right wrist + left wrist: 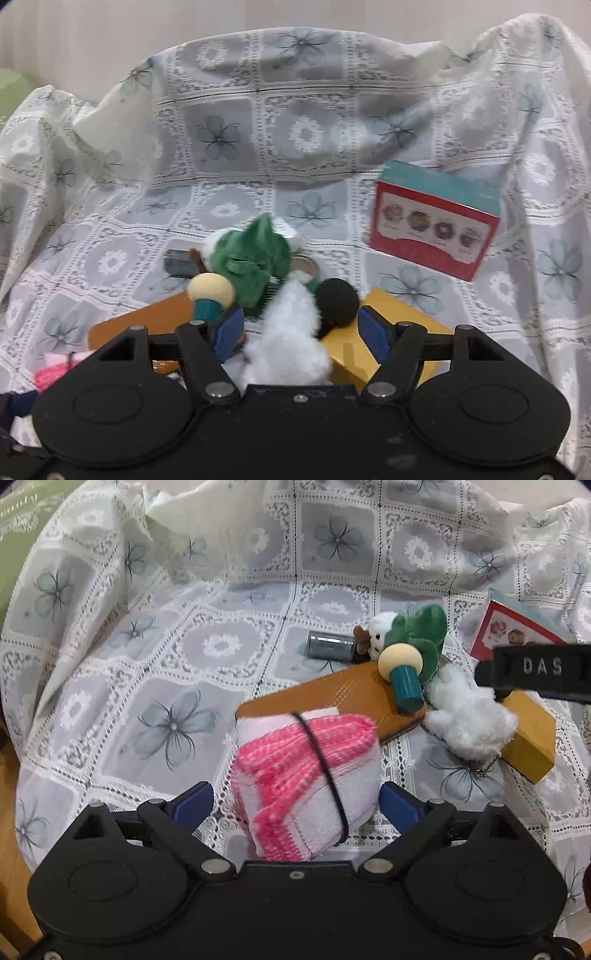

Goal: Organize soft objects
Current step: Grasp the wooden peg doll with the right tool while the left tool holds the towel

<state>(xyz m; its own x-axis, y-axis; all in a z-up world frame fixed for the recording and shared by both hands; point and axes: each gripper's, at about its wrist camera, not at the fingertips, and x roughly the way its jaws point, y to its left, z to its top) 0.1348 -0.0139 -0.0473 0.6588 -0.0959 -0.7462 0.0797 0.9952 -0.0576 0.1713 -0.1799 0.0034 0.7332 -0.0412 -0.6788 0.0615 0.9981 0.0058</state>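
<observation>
Left tool (297, 799) gapes wide around the pink-and-white cloth bundle (306, 779), pads clear of it. Right tool (299, 330) sits half-open astride the white fluffy toy (291, 332). Farther off, the green plush (251, 264) lies on the lace-covered sofa (221, 206).

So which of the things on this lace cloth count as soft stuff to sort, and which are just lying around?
For the job:
- pink and white cloth bundle
- green plush toy
- white fluffy toy

Just lying about:
- orange board
- yellow block
- red picture box
- grey cylinder
- mushroom-shaped peg
</observation>
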